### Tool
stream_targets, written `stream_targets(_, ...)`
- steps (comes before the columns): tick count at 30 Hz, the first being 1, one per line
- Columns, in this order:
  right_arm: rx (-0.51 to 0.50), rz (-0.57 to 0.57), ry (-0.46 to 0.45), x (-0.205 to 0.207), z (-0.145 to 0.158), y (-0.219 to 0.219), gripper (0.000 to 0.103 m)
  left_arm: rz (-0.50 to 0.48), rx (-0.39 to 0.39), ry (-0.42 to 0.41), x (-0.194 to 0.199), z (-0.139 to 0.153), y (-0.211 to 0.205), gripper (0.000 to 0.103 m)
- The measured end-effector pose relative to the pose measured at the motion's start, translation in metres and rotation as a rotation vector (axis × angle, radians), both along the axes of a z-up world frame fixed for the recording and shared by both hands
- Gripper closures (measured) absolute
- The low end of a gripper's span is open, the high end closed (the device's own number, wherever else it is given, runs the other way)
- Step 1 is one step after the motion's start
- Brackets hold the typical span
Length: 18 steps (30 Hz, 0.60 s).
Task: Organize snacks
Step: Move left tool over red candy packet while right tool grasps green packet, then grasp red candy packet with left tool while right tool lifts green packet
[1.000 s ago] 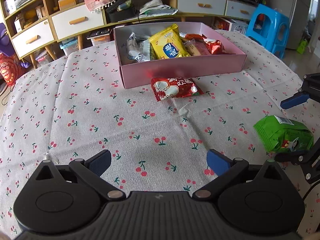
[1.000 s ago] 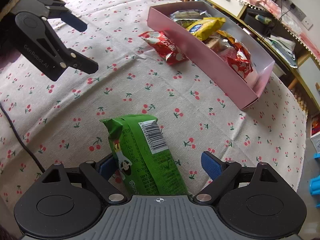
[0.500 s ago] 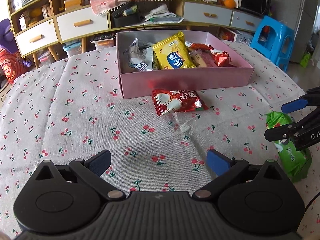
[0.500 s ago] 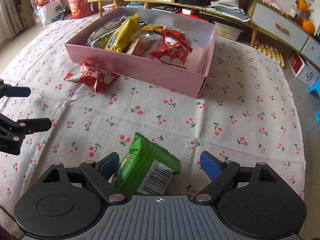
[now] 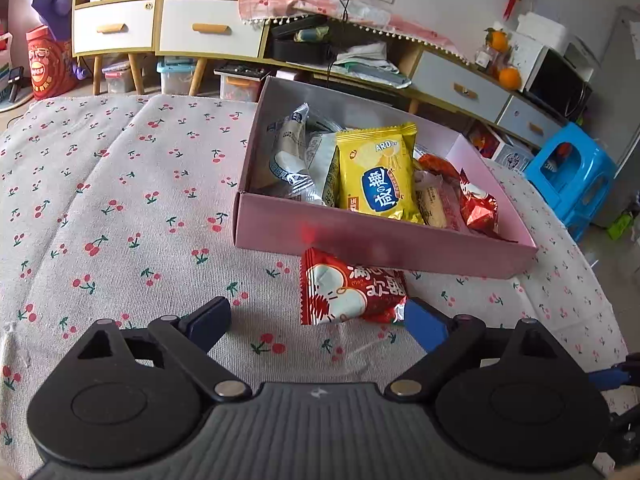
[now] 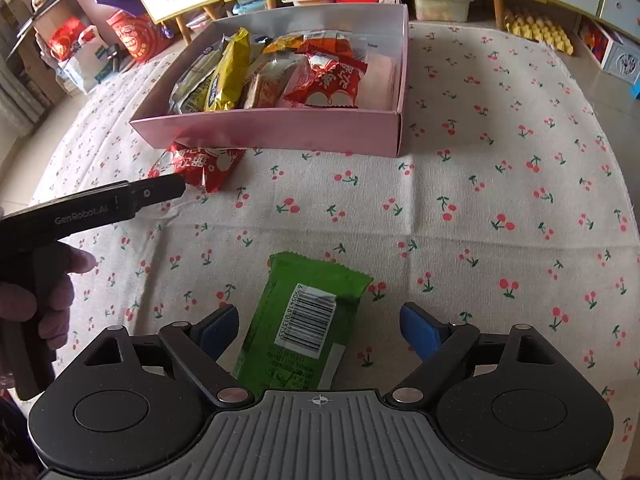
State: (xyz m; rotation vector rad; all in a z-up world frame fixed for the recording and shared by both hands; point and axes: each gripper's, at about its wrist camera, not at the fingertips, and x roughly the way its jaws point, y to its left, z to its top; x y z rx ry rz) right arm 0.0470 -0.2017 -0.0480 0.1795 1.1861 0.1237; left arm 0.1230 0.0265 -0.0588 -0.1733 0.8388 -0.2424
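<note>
My left claw (image 5: 316, 322) hangs low over the table (image 5: 120, 208), and its jaws are closing. The red packet (image 5: 348, 290) lies between the fingertips, nearer the right-hand pad; I cannot tell whether that pad touches its corner, and the left-hand pad is clear of it. The packet lies flat at centre frame, just in front of the pink box (image 5: 384, 246), its long axis running left to right, nearly parallel to the box's near wall.

My right claw (image 6: 320, 330) is released, jaws wide. The green packet (image 6: 308, 316) lies flat between them at lower centre, barcode up. Its long axis runs from the claw toward the upper right of the frame, crimped end pointing away. Neither pad presses on it.

I count two loose packets on the table, one red and one green. The box sits in the upper centre of both views. Inside I make out one yellow packet (image 5: 378, 176) leaning upright, one red packet like the loose one at the right, and several pale and orange wrappers too jumbled to count.

In the right view, at the left edge, a hand (image 6: 36, 296) grips the other claw's handle.
</note>
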Motion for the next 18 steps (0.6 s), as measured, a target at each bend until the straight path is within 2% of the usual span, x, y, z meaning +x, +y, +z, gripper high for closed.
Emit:
stream_targets(3, 0.046, -0.029, 0.050, 0.000, -0.006, -0.004, 0.015, 0.029, -0.027, 0.000, 0.004, 0.001, 0.001, 0.020)
stream_targets(4, 0.057, -0.040, 0.062, -0.001, -0.007, -0.003, 0.014, 0.033, -0.027, -0.001, 0.004, 0.001, 0.001, 0.025)
stream_targets(11, 0.021, -0.032, 0.064, -0.003, -0.007, 0.009, 0.016, 0.023, -0.046, 0.016, 0.004, 0.004, -0.006, 0.053)
stream_targets(12, 0.009, -0.030, 0.058, -0.004, -0.006, 0.011, 0.021, 0.021, -0.053, 0.022, 0.005, 0.004, -0.006, 0.060)
stream_targets(13, -0.013, -0.024, 0.050, -0.004, -0.006, 0.013, 0.024, 0.022, -0.058, 0.027, 0.004, 0.005, -0.006, 0.061)
stream_targets(15, -0.050, -0.018, 0.035, -0.005, -0.005, 0.017, 0.041, 0.031, -0.064, 0.032, 0.004, 0.005, -0.005, 0.066)
stream_targets(17, -0.037, -0.024, 0.030, -0.005, -0.003, 0.016, 0.053, 0.036, -0.079, 0.042, 0.004, 0.006, -0.003, 0.071)
stream_targets(18, -0.033, -0.033, 0.032, -0.004, -0.003, 0.016, 0.055, 0.040, -0.088, 0.049, 0.004, 0.007, -0.002, 0.073)
